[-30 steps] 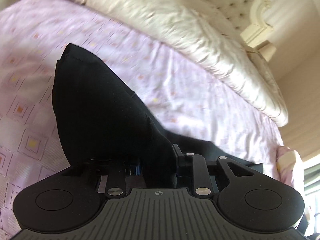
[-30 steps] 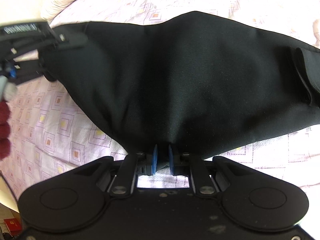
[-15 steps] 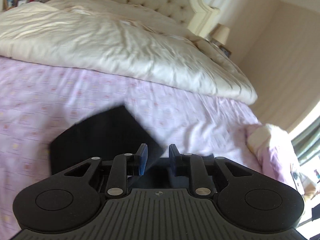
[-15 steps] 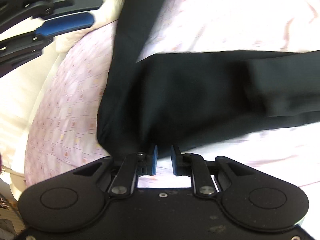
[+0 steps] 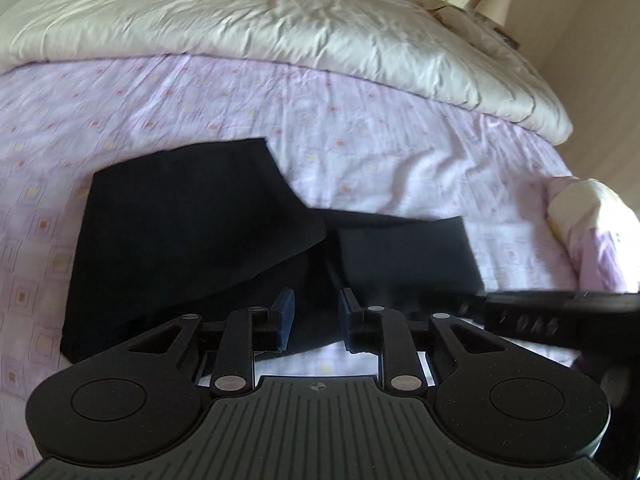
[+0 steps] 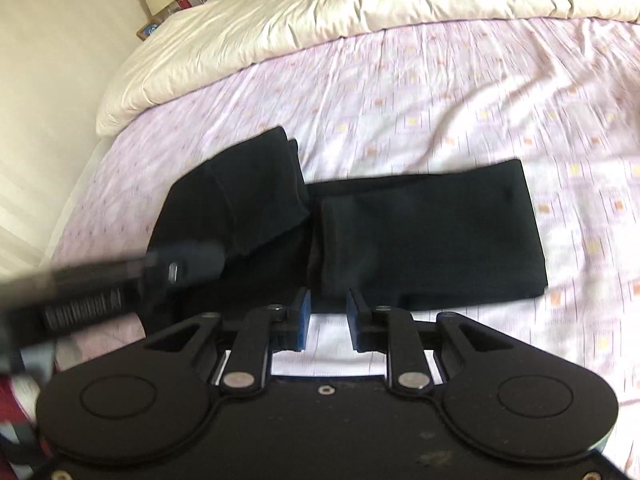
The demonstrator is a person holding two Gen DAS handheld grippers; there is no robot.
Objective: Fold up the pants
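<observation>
The black pants (image 6: 400,236) lie folded on the bed (image 6: 440,100), both ends laid inward. The left tool (image 5: 313,312) stands spread and empty; the right tool (image 6: 328,316), its jaws just opening, holds nothing. Next likely calls for gripping one end and folding again.

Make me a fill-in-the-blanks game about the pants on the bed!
1. The pants are the colour ____.
2. They lie on a pink patterned ____.
3. Between the pads of the right gripper there is ____.
4. The white duvet is bunched toward the ____ of the bed.

Missing words: black; bedsheet; nothing; head
</observation>
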